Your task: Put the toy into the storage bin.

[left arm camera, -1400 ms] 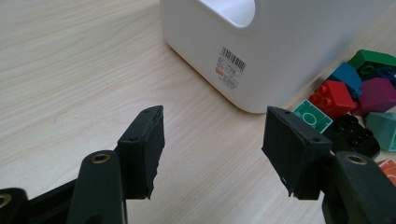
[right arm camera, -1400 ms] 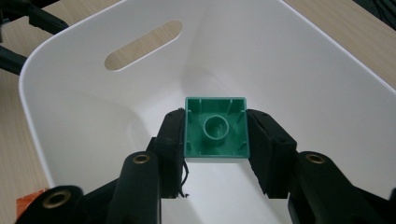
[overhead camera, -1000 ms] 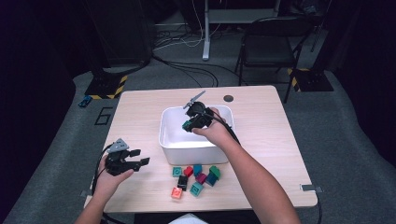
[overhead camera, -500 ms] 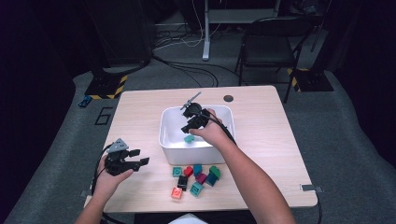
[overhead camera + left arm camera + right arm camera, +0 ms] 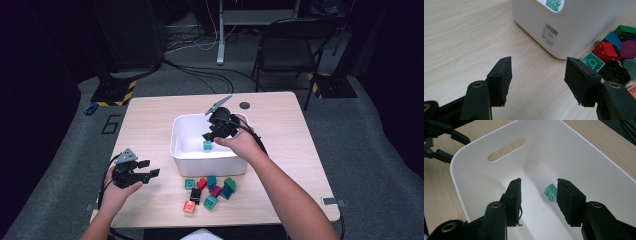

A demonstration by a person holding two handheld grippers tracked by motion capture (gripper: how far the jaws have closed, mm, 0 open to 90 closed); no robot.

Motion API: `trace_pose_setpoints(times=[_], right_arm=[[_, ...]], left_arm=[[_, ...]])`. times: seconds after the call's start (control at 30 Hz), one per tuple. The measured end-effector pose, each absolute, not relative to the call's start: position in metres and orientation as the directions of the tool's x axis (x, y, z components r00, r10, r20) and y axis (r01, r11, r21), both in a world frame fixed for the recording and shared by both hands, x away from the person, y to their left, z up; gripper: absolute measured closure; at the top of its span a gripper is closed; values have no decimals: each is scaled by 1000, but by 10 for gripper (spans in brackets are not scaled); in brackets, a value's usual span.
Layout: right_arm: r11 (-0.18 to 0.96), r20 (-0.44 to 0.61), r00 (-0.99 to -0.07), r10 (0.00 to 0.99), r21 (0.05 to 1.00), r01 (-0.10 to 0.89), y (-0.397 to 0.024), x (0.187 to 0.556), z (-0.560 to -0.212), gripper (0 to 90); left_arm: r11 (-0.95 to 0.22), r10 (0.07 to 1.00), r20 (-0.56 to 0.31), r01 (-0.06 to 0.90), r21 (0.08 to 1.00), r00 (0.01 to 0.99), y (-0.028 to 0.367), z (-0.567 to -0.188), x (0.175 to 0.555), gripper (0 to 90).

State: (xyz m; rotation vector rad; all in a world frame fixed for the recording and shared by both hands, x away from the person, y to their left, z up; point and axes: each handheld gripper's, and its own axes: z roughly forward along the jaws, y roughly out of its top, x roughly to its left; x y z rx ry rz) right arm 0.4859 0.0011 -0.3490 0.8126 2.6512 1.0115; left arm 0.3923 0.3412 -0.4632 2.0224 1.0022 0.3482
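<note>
Green brick [image 5: 550, 191] lies loose in white bin [image 5: 182, 131]; right gripper [image 5: 539, 195] jaws just opened, empty, left gripper [image 5: 537, 75] spread idle. Lower-frame brick pile [image 5: 210, 190] crowded; a grab may scatter neighbours.

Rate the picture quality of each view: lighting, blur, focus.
High view: table evenly lit, the room around it dark, picture rather soft. Left gripper view: wood grain sharp, the bin's label readable, bricks at the right edge crisp. Right gripper view: the white bin bright with soft shading, green brick slightly soft.
</note>
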Motion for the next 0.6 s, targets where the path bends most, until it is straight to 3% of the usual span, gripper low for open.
trace_pose_setpoints(times=[0.6], right_arm=[[625, -4, -867, 498, 695, 355, -26, 432, -330, 542]], left_arm=[[-335, 761, -109, 533, 777, 639, 342, -464, 392, 383]])
